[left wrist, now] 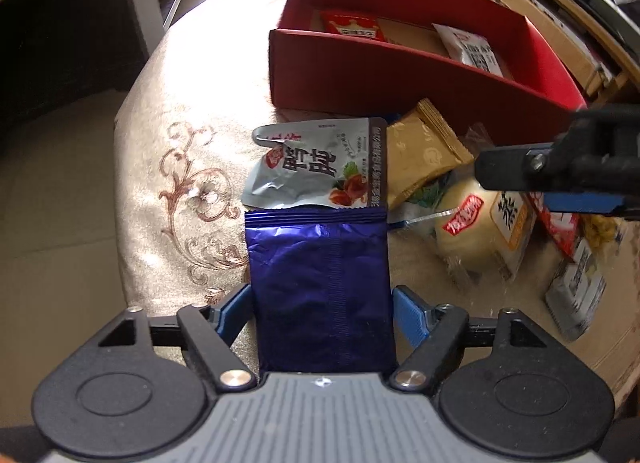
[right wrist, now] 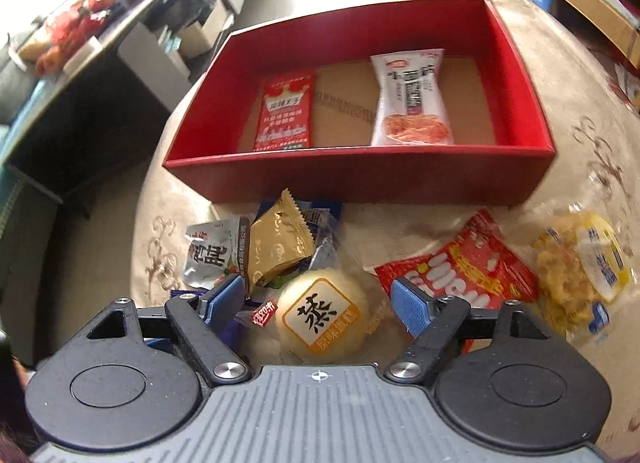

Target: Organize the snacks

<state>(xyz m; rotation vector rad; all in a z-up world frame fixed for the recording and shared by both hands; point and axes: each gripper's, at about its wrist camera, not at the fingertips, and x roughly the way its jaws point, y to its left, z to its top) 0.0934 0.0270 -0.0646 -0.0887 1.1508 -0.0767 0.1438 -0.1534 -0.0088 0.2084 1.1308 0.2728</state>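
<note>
Left claw point(left wrist: 323, 315): its two blue-padded fingers point(left wrist: 408, 315) are closed against the sides of one shiny purple foil snack packet point(left wrist: 320, 287), gripping it above the beige embroidered tabletop point(left wrist: 176, 183). Right claw point(right wrist: 318, 303): spread open, gripping nothing, its two fingers straddling one round pale-yellow steamed cake in clear wrap point(right wrist: 320, 315) without visible contact. One red rectangular cardboard box point(right wrist: 360, 179) stands at the far side of the tabletop and holds two packets lying flat and well apart: one red crown-printed sachet point(right wrist: 285, 113) on the left, one white packet with orange contents point(right wrist: 410, 99) on the right. Loose in front of the box: one silver-grey pouch point(right wrist: 212, 255), one gold foil packet point(right wrist: 276, 251) touching it, one red-and-white candy bag point(right wrist: 460, 267), and one clear bag of yellow puffed pieces point(right wrist: 576, 275). In the left wrist view, one further grey-and-white packet point(left wrist: 576, 287) lies at the right edge.
</note>
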